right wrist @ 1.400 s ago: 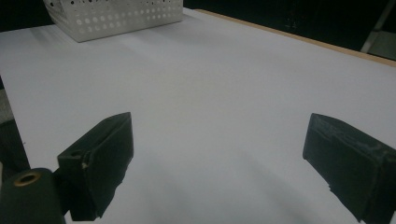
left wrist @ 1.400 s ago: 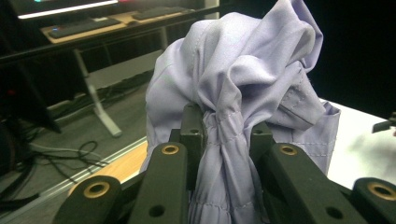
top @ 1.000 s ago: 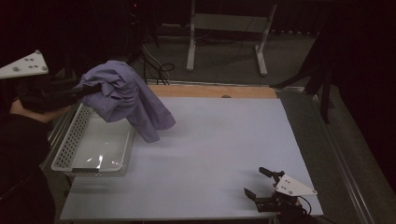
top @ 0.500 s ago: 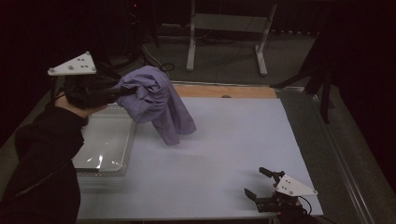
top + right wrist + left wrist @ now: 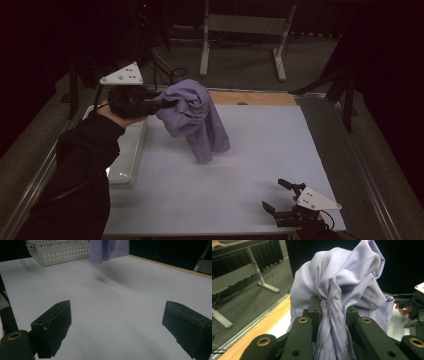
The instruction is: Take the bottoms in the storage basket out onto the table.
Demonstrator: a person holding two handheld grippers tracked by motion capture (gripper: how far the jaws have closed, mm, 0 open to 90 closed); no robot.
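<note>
High view: left tool (image 5: 167, 104) holds a bunched purple cloth (image 5: 195, 120) in the air above the white surface (image 5: 260, 150), just past the white basket (image 5: 127, 150).
Cloth position: hangs free, its lower tip clear of the surface, as far as can be told.
Risk 1: only a narrow gathered fold sits in the grip; the hanging weight could likely pull it loose, dropping the cloth in a heap.
Risk 2: the trailing tip may drag on the surface or catch the basket rim if carried low.
Left gripper view: left tool (image 5: 333, 312) nearly closed, jaws pinching a twisted rope of cloth (image 5: 342, 285).
Right gripper view: right tool (image 5: 120, 327) wide open, nothing between the jaws, pointed low across the surface (image 5: 120, 297).
Right tool, high view: (image 5: 281, 194) rests at the near right corner, well apart from the cloth.
</note>
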